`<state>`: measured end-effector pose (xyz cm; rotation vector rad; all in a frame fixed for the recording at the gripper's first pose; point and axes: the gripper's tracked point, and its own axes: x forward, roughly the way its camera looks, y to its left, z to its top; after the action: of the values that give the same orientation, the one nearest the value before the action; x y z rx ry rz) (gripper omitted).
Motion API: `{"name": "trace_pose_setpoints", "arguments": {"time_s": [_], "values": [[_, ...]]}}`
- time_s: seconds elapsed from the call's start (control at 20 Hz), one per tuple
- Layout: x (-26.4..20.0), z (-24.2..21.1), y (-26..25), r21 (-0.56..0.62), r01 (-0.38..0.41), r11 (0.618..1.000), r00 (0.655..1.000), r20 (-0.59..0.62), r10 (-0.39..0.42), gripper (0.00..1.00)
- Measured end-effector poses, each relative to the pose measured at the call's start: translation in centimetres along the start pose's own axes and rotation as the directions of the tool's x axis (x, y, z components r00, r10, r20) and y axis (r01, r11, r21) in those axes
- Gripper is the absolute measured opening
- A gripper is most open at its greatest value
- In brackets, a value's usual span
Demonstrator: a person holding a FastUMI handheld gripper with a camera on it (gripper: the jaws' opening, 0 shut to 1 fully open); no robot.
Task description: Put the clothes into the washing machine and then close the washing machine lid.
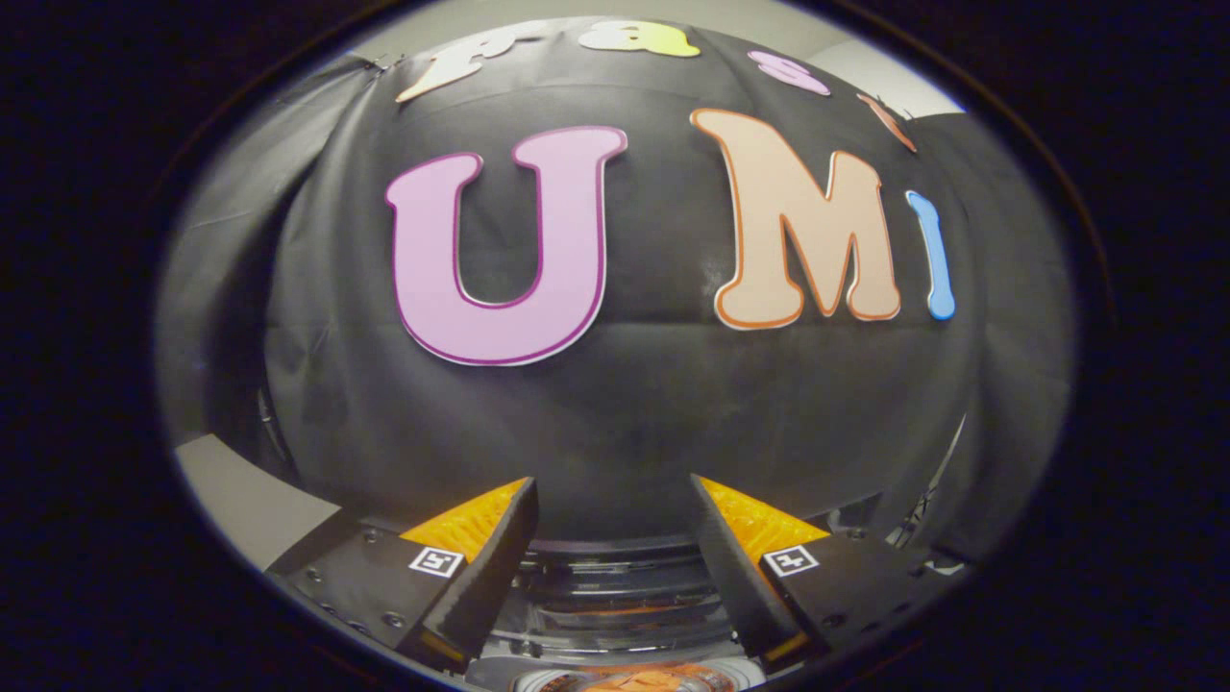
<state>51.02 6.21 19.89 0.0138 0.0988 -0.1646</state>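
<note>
Clear plastic and pale casing mark one washing machine (615,601) lying low between and just below the fingers of the tool (615,500), with something orange (653,680) showing inside its opening. One tool is seen, its two fingers spread apart, gripping nothing. Beyond them hangs black cloth wall (615,423).

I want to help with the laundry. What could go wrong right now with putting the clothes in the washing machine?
1. The hand-held gripper is open with nothing between its fingers, pointed at the black cloth wall. It may reach for the clothes without seeing them well.
2. The washing machine sits low between and below the fingers, partly hidden. A quick drop down could bump the fingers on its rim.
3. Something orange shows low down, too cut off to identify.
</note>
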Motion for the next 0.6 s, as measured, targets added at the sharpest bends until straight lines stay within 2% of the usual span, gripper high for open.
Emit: {"name": "trace_pose_setpoints", "arguments": {"time_s": [0.2,0.35,0.6], "values": [[1.2,-1.5,0.4,-0.030,0.004,1.000,1.000,-0.027,-0.004,0.98],[0.6,-1.1,0.4,-0.071,0.006,0.997,1.000,0.002,-0.006,0.98],[-1.4,-1.4,0.1,-0.036,-0.021,0.999,0.999,0.025,0.021,0.98]]}}
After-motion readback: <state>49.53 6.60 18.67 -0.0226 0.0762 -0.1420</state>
